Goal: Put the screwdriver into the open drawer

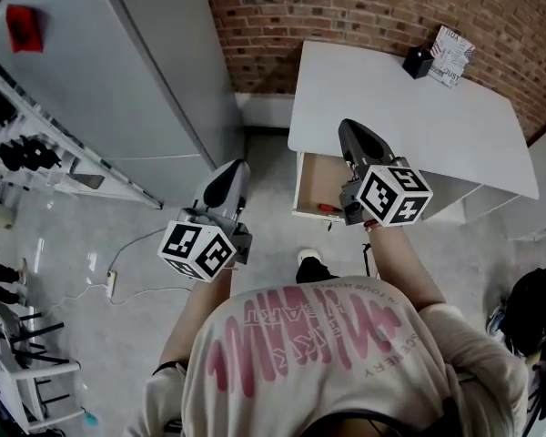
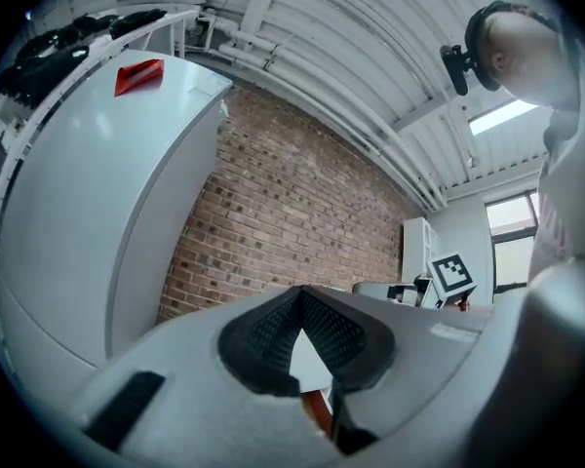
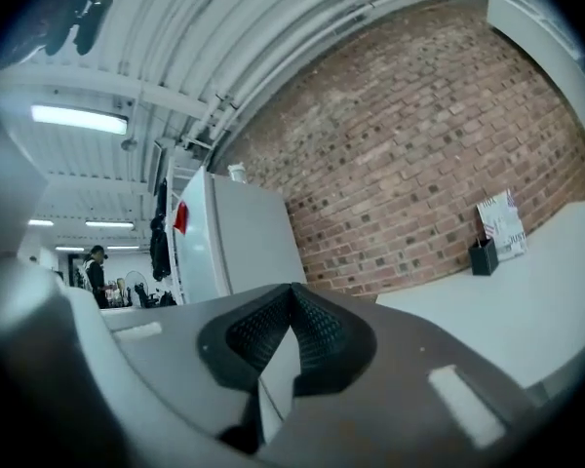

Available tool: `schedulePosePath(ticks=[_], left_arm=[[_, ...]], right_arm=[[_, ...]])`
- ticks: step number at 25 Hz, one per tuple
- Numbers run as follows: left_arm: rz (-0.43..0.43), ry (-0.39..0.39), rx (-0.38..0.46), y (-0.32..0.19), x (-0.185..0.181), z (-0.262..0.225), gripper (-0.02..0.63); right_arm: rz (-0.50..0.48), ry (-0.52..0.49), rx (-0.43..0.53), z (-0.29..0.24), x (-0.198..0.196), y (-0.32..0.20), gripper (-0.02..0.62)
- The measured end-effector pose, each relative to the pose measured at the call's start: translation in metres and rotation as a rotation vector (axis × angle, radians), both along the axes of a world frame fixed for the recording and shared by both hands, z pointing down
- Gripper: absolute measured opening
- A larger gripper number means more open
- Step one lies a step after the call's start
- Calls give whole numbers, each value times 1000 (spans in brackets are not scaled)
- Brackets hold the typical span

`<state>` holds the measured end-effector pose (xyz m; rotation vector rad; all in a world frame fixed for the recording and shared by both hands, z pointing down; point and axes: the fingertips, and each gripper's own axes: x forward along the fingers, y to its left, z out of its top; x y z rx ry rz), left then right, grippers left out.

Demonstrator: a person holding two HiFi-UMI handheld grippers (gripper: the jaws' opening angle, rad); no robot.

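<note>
screwdriver (image 1: 328, 208) — lies in open drawer (image 1: 309, 186) | right gripper (image 1: 348, 127) over drawer | left gripper (image 1: 239, 166) over floor (image 1: 271, 176)

A red brick wall (image 1: 373, 7) runs behind a white desk (image 1: 419, 116) and a tall pale grey cabinet (image 1: 118, 71), both standing on a glossy grey floor (image 1: 118, 235). Overhead, a ribbed white ceiling (image 3: 224, 27) carries lit strip lights (image 3: 78, 118)

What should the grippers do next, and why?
Probably just lower both and rest. The screwdriver already lies in the open drawer. The left gripper and right gripper are both shut, with nothing between their jaws, so there seems to be nothing left to carry.
</note>
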<state>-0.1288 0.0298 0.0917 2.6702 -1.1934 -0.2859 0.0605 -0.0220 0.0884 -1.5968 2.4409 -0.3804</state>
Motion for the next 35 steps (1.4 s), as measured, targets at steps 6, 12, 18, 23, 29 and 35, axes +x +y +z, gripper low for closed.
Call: schedulePosePath(ticks=[6, 12, 18, 23, 29, 35], left_arm=[[-6, 20, 37, 33, 9, -15, 3], [-46, 11, 83, 30, 37, -38, 3], [-89, 34, 91, 23, 80, -48, 3], [-135, 35, 89, 22, 102, -44, 3], [-171, 14, 50, 29, 128, -24, 3], [-186, 23, 15, 41, 142, -8, 3]], right_arm=[[-43, 98, 87, -27, -2, 50, 11], [-114, 125, 105, -43, 9, 47, 11], [-195, 168, 111, -57, 36, 37, 11], [-237, 182, 101, -49, 56, 30, 11], [-283, 184, 64, -26, 77, 28, 11], [-305, 174, 23, -8, 90, 33, 11]])
